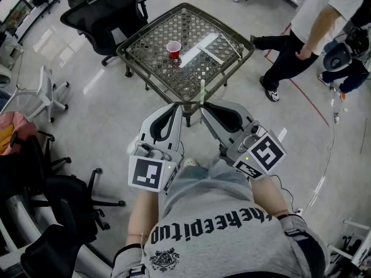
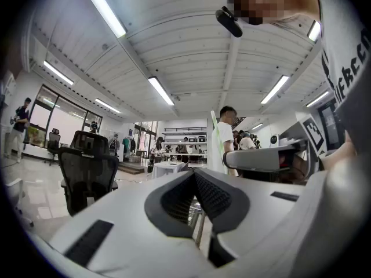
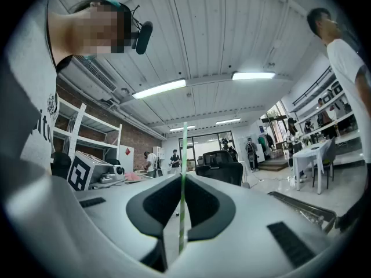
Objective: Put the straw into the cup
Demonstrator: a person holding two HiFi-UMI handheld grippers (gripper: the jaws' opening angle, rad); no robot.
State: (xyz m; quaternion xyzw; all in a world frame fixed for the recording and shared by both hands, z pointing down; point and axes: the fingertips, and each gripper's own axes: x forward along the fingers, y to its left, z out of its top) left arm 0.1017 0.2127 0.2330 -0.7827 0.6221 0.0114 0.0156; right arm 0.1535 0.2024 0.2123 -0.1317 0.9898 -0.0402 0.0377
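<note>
The right gripper (image 1: 204, 108) has its fingers closed on the thin straw (image 1: 202, 90), the left gripper (image 1: 175, 106) is closed and empty, and the cup (image 1: 173, 49) stands far away on the surface (image 1: 152, 60), so the long free end may wobble and miss or tip the light cup.

Square glass-topped table (image 1: 168, 77), dark metal lattice frame, stands on the pale floor (image 1: 104, 109). Red cup (image 1: 173, 49) upright left of centre. Thin pale sticks (image 1: 212, 56) lie toward the right corner, too small to identify.
</note>
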